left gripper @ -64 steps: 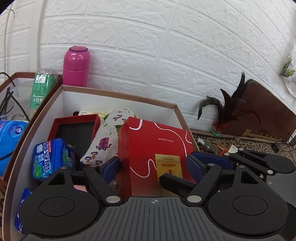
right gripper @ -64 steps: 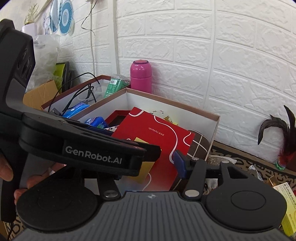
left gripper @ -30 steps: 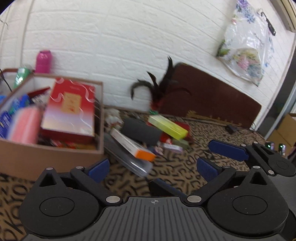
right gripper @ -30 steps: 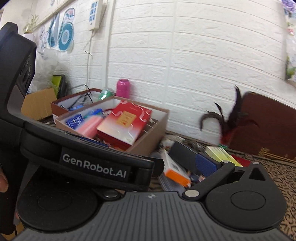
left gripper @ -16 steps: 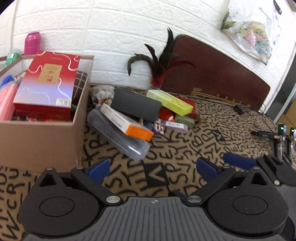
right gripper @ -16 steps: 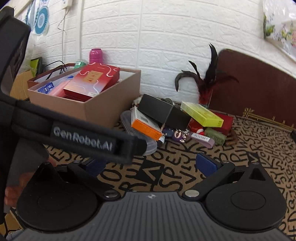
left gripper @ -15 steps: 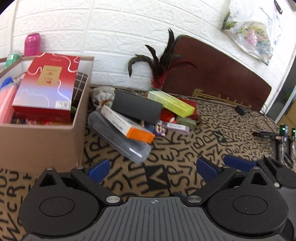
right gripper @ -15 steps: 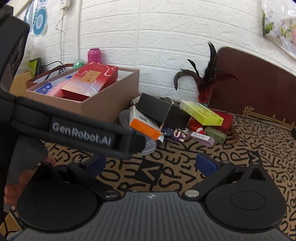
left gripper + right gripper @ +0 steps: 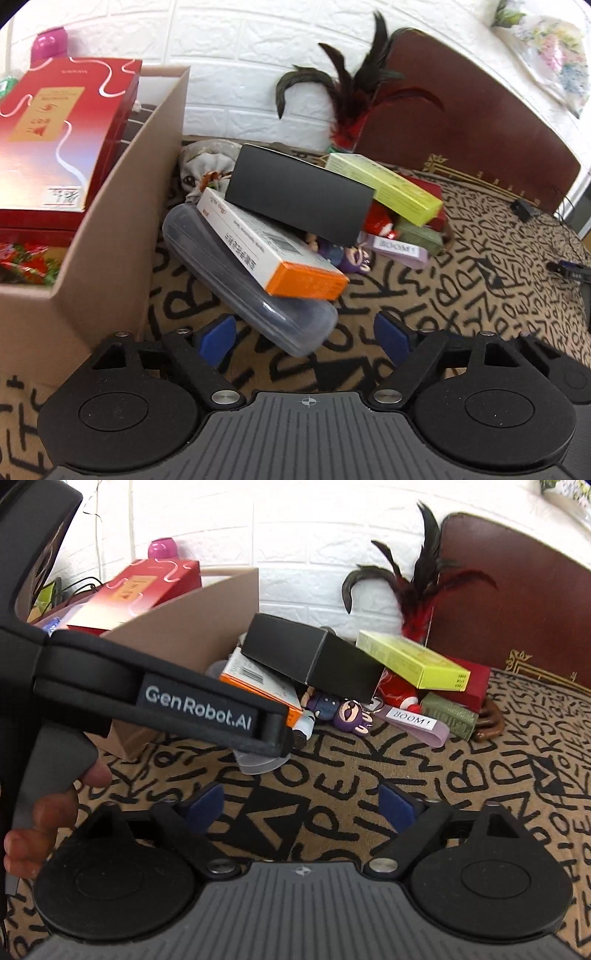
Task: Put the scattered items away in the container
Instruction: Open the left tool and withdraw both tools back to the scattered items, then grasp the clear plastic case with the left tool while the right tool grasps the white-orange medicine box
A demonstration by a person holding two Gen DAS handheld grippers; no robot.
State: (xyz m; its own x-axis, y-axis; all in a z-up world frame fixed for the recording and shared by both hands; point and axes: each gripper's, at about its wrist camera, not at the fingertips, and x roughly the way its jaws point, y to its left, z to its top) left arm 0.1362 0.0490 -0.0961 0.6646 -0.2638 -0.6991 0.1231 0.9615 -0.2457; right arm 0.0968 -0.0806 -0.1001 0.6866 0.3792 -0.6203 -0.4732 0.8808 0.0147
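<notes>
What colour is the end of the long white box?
Orange. The white box's end shows best in the left wrist view.

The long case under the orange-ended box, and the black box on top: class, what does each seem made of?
Long case: probably translucent plastic, smooth; the carpet's pattern shows dimly through it. Black box: likely matte cardboard, with crisp folded edges and no shine.

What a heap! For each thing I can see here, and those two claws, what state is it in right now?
Left claw: empty, jaws closing.
Right claw: empty, jaws closing.
Brown cardboard container: open-topped, already crowded.
Big red gift box: inside the container, tilted.
Clear plastic case: on the rug, bottom of the pile.
White-and-orange carton: lying slanted on the case.
Black rectangular box: tilted on top.
Lime-green box: resting on the pile.
</notes>
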